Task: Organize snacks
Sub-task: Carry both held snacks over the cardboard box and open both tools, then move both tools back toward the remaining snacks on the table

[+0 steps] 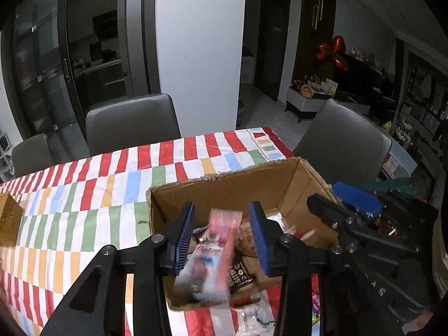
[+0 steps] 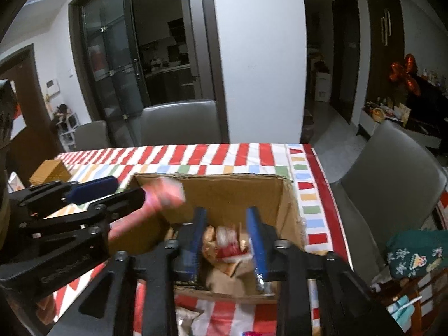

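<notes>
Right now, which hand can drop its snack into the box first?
Probably the left. The left gripper is open over the cardboard box, and the blurred pink packet lies loose between its fingers. The right gripper is open too.

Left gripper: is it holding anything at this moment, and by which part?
Nothing held: the left gripper is open, its pads apart from the blurred pink snack packet between them, above the cardboard box. The packet looks just released.

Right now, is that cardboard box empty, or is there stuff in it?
Not empty. The open-topped cardboard box already holds several snack packets on its bottom, and a pink packet is blurred between the left gripper's open fingers above it.
</notes>
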